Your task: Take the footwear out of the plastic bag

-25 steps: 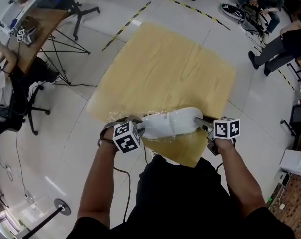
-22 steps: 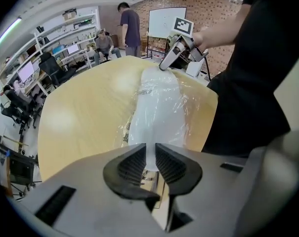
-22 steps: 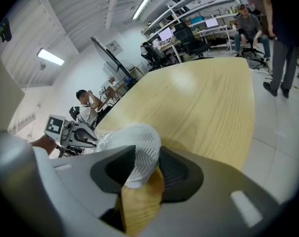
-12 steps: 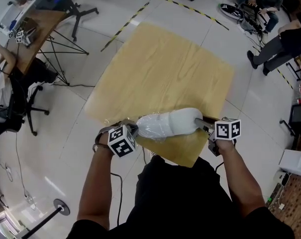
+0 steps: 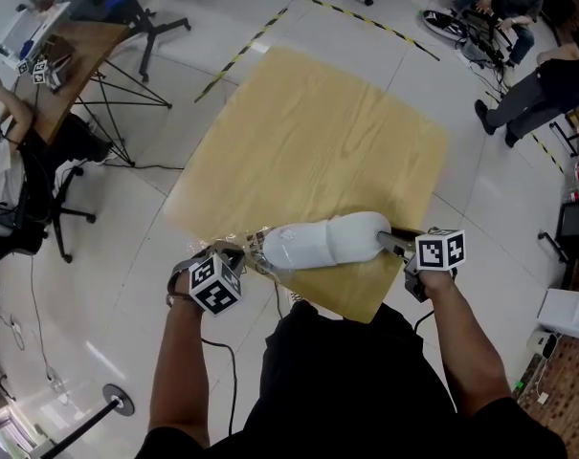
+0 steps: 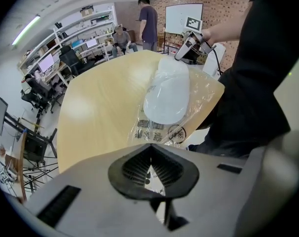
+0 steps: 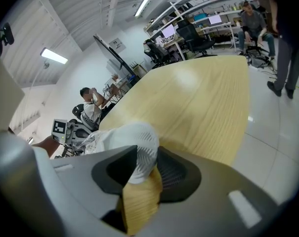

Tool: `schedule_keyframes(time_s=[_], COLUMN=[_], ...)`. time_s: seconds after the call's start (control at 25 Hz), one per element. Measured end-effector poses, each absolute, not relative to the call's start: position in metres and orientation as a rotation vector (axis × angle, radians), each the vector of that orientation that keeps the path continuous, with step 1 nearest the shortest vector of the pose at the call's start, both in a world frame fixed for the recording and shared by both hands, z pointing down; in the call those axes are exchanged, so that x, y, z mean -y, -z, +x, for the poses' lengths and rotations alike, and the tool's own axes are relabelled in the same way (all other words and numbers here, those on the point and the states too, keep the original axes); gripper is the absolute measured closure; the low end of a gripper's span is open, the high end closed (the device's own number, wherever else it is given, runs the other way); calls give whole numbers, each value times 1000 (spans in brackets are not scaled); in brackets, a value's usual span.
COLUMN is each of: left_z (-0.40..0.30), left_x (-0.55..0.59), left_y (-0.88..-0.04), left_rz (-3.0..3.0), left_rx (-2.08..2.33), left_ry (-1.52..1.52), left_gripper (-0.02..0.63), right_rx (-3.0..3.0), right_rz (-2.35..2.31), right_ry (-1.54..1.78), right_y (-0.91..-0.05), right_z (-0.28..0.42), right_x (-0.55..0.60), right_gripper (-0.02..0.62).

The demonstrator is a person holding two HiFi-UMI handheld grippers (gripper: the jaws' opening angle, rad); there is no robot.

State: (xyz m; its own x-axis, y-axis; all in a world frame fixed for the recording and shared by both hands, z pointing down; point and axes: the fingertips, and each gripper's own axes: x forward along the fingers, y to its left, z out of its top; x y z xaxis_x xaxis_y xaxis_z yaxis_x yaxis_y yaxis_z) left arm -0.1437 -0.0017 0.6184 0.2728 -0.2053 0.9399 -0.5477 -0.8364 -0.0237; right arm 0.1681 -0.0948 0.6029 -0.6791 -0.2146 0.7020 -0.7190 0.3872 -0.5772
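A white shoe (image 5: 324,241) lies along the near edge of the wooden table (image 5: 308,132), its toe end still inside a clear printed plastic bag (image 5: 255,249). My left gripper (image 5: 239,253) is off the table's near left corner, shut on the bag's crumpled edge. The left gripper view shows thin film (image 6: 150,174) pinched between the meeting pads, with the bag (image 6: 161,130) and shoe (image 6: 167,95) ahead. My right gripper (image 5: 390,242) has the shoe's mesh heel (image 7: 139,149) between its jaws, which are closing and press on it.
A desk (image 5: 69,55) with a seated person (image 5: 2,175) stands at the left. Office chairs (image 5: 141,17) and more people (image 5: 519,94) are at the back and right. A cable (image 5: 233,352) trails on the tiled floor by my legs.
My left gripper has shut on the bag's edge and drawn back to the left, off the table corner, pulling the bag. More of the shoe shows bare. The right gripper stays at the heel.
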Motion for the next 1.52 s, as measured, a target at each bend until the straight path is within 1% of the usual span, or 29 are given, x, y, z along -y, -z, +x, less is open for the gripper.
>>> schedule_keyframes(time_s=[0.56,1.0,1.16,1.52], left_z=[-184,-214,-229,-257], left_x=[15,20,17,22], left_y=[-609,-602,-602,-597], left_rz=[2202,2135,2087,2000], left_rx=[805,917,980,1137], left_ry=[-1633,-1648,-1660,-1668], left_gripper=[598,598,598,600], right_rx=[2109,2124,2122,2115], right_rz=[833,815,814,807], right_ry=[-1250,-1272,-1265,-1258], right_y=[-600,-597,-596,-598], right_z=[182,174,177,177], right_x=[97,98,101,103], right_gripper=[466,472,483,483])
